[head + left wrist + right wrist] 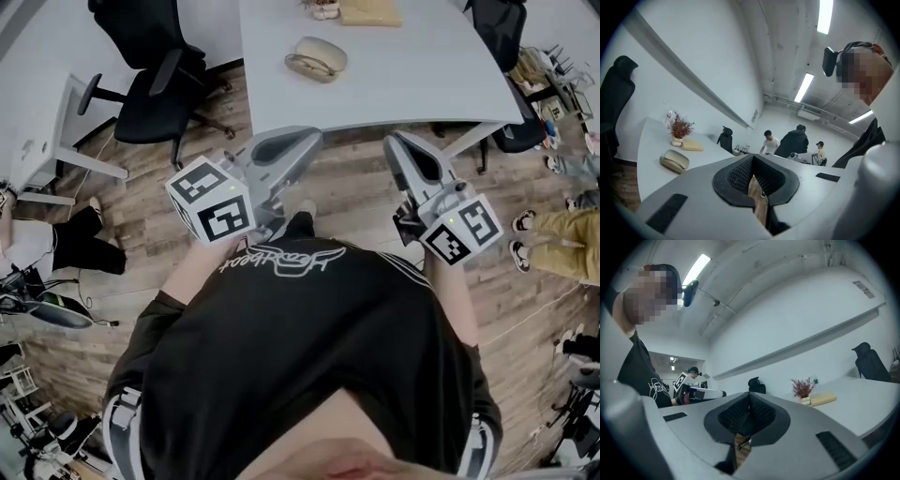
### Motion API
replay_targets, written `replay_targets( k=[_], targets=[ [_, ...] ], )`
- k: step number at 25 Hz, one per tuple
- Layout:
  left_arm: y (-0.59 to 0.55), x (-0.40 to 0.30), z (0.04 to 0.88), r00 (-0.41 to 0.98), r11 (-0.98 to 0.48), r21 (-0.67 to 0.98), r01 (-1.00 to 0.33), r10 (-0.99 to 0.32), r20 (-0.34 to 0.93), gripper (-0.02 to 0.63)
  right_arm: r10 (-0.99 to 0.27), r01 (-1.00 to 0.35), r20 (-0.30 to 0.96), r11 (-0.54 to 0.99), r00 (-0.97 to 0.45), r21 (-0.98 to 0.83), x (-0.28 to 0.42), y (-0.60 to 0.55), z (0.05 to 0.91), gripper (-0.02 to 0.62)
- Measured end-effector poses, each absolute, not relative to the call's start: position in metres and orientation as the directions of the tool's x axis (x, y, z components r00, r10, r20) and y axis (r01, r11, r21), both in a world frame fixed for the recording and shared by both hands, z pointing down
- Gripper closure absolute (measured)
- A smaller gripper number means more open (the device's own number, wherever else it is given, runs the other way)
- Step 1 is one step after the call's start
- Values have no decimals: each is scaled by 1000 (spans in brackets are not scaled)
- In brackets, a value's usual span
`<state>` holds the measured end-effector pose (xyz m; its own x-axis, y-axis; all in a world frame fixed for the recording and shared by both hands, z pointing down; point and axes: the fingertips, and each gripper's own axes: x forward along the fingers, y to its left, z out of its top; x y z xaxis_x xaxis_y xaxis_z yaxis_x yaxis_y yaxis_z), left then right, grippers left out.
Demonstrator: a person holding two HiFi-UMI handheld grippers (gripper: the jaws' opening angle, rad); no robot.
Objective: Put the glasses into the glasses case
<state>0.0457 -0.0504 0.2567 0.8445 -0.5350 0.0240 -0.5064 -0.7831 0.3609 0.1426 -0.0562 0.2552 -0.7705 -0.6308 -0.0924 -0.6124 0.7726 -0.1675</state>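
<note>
My left gripper (309, 139) and right gripper (394, 142): both closed, empty | glasses case (317, 58) far on white table (422, 70) | office chair (155, 89) far left

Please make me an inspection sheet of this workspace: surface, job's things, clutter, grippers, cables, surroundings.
Surface: white table, mostly bare.
Job's things: beige glasses case on the table, appears closed; glasses not seen.
Clutter: potted dry plant and tan block at the far edge.
Grippers: left gripper and right gripper both shut, empty, short of the table.
Cables: nothing seen on the table.
Surroundings: wooden floor, black office chairs, people nearby.
</note>
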Motion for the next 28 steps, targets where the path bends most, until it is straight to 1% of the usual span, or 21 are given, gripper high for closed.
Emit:
replay_targets(
  k=[6, 13, 22, 28],
  targets=[
    [-17, 52, 262, 846, -791, 341, -508, -532, 27, 598, -590, -579, -19, 798, -807, -170, 133, -18, 275, 586],
    [6, 62, 276, 857, -791, 360, -495, -512, 53, 598, -570, -564, 22, 806, -822, -180, 130, 10, 288, 586],
    [18, 58, 279, 859, -787, 376, -489, -509, 52, 598, -610, -604, 30, 776, -792, -179, 134, 20, 291, 586],
    [26, 66, 285, 862, -784, 390, -484, -503, 58, 598, -614, -609, 35, 773, -789, -178, 142, 27, 292, 586]
  ],
)
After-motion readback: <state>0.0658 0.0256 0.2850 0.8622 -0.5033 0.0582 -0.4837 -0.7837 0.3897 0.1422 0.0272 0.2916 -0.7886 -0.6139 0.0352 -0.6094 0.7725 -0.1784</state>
